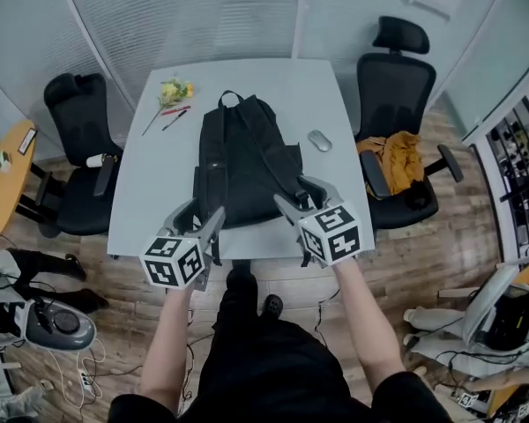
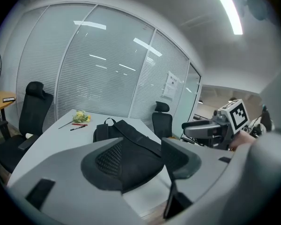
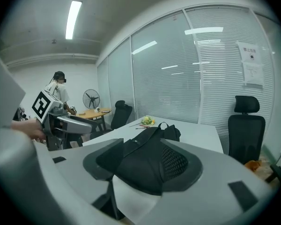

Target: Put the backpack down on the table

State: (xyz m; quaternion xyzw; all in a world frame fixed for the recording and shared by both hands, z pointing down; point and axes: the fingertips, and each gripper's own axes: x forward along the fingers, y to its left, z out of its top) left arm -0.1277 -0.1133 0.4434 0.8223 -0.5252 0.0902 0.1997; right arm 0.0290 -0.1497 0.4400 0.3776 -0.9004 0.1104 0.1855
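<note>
We count one table (image 1: 141, 192), two chairs, a left chair (image 1: 78, 161) and a right chair (image 1: 397, 86), and one backpack (image 1: 238, 161) lying flat mid-table, its long axis running away from us, handle at the far end. The left gripper (image 1: 198, 218) and right gripper (image 1: 301, 194) hang wide apart, empty, at its near end. Only the right gripper view shows a standing person (image 3: 59, 90)

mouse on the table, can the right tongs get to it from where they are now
Probably yes. The mouse lies on bare table right of the backpack, and the right tongs, open and empty, hang near the backpack's near right corner; nothing stands between them and it.
</note>
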